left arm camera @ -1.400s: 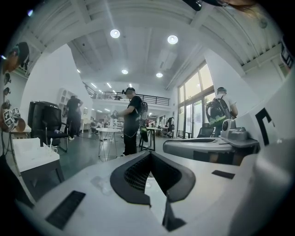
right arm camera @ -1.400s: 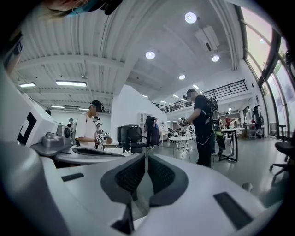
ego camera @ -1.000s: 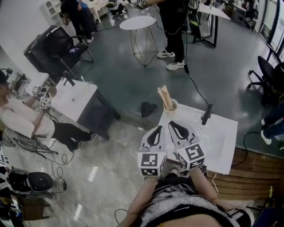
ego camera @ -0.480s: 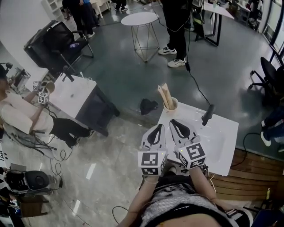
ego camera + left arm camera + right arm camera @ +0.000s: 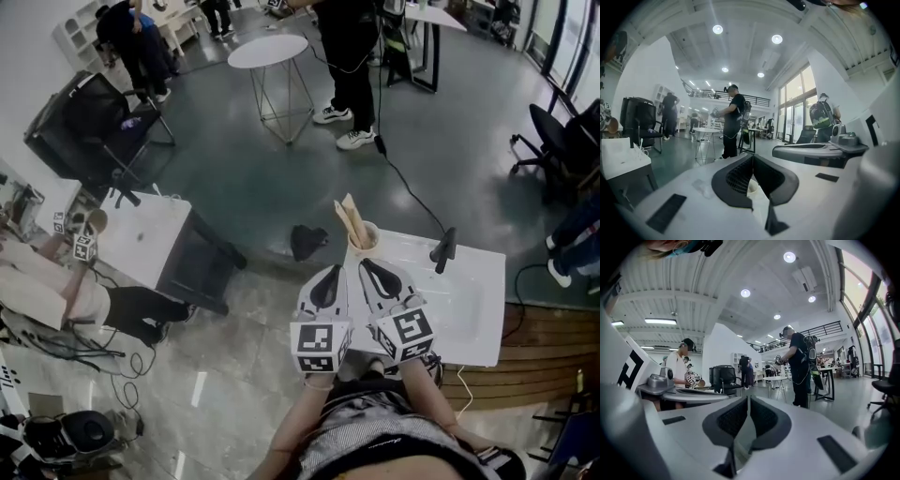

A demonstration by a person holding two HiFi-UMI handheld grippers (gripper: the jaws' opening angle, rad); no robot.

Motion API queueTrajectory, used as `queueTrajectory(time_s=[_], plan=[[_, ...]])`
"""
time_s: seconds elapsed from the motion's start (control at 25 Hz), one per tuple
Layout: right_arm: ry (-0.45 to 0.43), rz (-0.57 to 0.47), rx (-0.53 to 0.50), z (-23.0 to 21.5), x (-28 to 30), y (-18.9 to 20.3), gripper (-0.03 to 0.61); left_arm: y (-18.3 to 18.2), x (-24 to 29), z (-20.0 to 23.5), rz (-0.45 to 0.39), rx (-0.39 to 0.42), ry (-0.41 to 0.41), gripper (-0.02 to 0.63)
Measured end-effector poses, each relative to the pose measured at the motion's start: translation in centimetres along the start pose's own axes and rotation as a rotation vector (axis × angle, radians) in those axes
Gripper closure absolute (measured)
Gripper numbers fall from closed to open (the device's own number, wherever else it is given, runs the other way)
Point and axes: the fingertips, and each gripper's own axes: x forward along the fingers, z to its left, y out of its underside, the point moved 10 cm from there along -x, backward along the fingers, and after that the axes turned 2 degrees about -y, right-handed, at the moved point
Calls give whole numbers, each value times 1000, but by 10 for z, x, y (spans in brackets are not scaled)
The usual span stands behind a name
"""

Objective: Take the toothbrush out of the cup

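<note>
A pale cup [image 5: 363, 242] stands on the far left corner of a white sink counter [image 5: 469, 309]. Beige toothbrushes [image 5: 350, 217] stick up out of it and lean left. My left gripper [image 5: 334, 270] and right gripper [image 5: 365, 264] are held side by side just short of the cup, pointing at it. Both are shut with nothing between the jaws. In the left gripper view the left gripper [image 5: 752, 157] has its jaws meeting at the tips. The right gripper [image 5: 747, 399] looks the same in the right gripper view. Neither touches the cup or a toothbrush.
A black faucet [image 5: 443, 248] rises at the counter's back edge. A dark object [image 5: 307, 240] lies on the floor left of the cup. A white table [image 5: 141, 230] and a seated person [image 5: 56, 281] are at the left. Farther off are a round table [image 5: 269, 52] and a standing person [image 5: 345, 66].
Both grippers have moved together a little toward the cup, so the gap to it is smaller. The head view has shifted slightly. Both jaws stay shut.
</note>
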Motion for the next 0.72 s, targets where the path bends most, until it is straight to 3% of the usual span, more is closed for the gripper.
queueTrajectory(time_s=[0.72], plan=[[82, 34, -16, 30, 70, -2, 511, 0, 11, 77, 10, -29, 62, 609]])
